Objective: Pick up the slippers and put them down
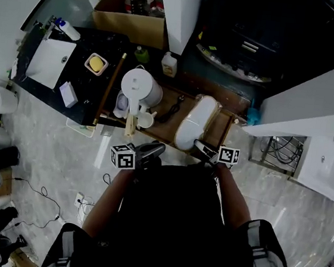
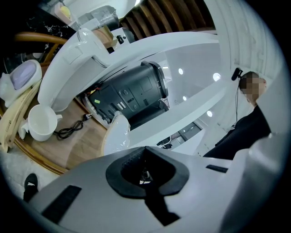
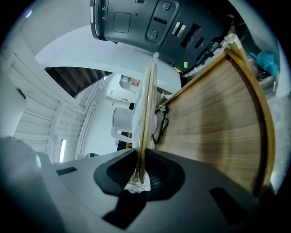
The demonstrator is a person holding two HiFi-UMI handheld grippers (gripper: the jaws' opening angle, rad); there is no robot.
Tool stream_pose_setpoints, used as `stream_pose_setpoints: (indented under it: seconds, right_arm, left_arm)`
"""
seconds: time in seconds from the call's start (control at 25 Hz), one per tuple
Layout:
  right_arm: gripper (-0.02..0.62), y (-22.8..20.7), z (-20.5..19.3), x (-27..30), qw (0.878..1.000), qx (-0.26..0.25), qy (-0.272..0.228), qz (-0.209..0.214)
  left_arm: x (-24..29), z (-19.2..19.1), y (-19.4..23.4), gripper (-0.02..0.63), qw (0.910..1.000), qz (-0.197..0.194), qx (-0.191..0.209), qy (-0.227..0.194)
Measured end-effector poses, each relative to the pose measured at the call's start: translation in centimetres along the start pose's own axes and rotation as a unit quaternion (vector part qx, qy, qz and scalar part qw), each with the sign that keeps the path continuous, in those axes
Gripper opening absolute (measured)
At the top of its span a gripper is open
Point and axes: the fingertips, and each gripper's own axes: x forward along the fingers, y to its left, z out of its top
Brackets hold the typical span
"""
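- Head view: the right gripper [image 1: 208, 152] had hold of the near end of the slippers [image 1: 193, 122], a long, rounded white pack lying over the wooden tray [image 1: 224, 127]. The left gripper [image 1: 153, 151] hung just beside it, empty. A white kettle [image 1: 139, 86] and a cup [image 1: 146, 120] stood close on the left, so a careless swing of the pack could have knocked them.
- Left gripper view: its jaws were pressed together with nothing between them. The slippers [image 2: 116, 134] showed ahead as a glossy, crinkled white bundle on warm wood grain. The matt cup [image 2: 41, 123] and a coiled black cable [image 2: 70, 129] lay near.
- Right gripper view: the right gripper [image 3: 138, 157] pinched the slippers [image 3: 145, 104] edge-on, its jaws narrow and biting mostly the thin clear film at the pack's seam. That looked like the weak spot: slick film could slip or tear, and the flat soles might sag and drop onto the wooden tray [image 3: 213, 123]. The pack was thin, pale and tan-edged, and the pads were black and ribbed.
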Motion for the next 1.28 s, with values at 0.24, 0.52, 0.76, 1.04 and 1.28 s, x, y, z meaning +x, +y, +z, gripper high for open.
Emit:
stream_pose_setpoints:
  seconds: [0.24,0.52,0.76,1.04,1.28]
  right_arm:
    - [0.066,1.3,0.7,-0.4,1.0,-0.01,-0.02,0.009]
    - [0.066,2.8,0.9,-0.6,0.999,-0.016,-0.044,0.015]
    - [0.067,3.8,0.9,-0.9,0.997,-0.018,-0.069,0.016]
    - [0.066,4.5,0.4,-1.4,0.995,-0.017,-0.098,0.013]
    - [0.066,5.4,0.5,-2.1,0.991,-0.027,-0.13,0.02]
  left_arm:
    - [0.6,0.0,-0.2,0.012,0.9998,-0.012,0.004,0.014]
    - [0.9,0.3,0.1,0.012,0.999,-0.025,0.006,0.036]
    - [1.2,0.5,0.4,0.012,0.9974,-0.038,0.009,0.062]
    - [1.6,0.7,0.7,0.012,0.9941,-0.054,0.013,0.093]
    - [2.0,1.1,0.7,0.012,0.9907,-0.066,0.021,0.117]
